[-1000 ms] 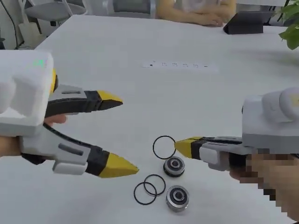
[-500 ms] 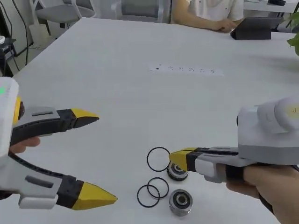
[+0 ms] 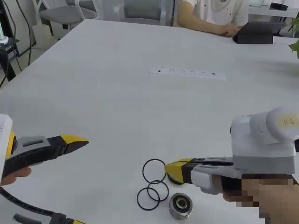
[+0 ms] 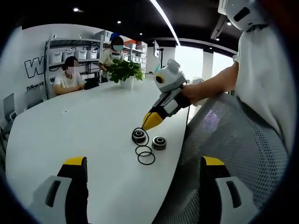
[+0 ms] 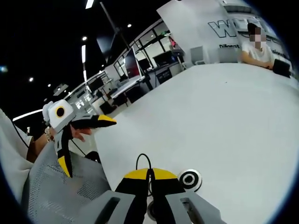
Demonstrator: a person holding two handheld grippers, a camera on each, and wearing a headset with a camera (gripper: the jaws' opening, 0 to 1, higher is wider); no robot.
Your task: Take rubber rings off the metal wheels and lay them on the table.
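Observation:
Two metal wheels lie on the white table (image 3: 117, 93) near its front edge. One wheel (image 3: 180, 205) sits in the open. The other wheel (image 3: 176, 178) is partly under my right gripper (image 3: 168, 168), which is shut on a black rubber ring (image 3: 143, 171) held by its right edge. The right gripper view has the shut tips (image 5: 149, 173) with the ring (image 5: 138, 161) looping out of them and a wheel (image 5: 190, 179) beside. Two more rings (image 3: 138, 198) lie overlapped on the table. My left gripper (image 3: 79, 182) hangs wide open at the lower left, holding nothing (image 4: 144, 161).
A row of sockets (image 3: 187, 72) is set in the table's middle. At the far edge a person (image 3: 210, 14) sits beside a dark tablet case (image 3: 254, 32). Chairs (image 3: 60, 11) stand beyond the far left corner, and a plant (image 4: 122, 71) stands on the table's right side.
My right gripper has drawn the ring left and toward me, over the nearer wheel. My left gripper has pulled back to the lower left, still open. The head camera has tilted up.

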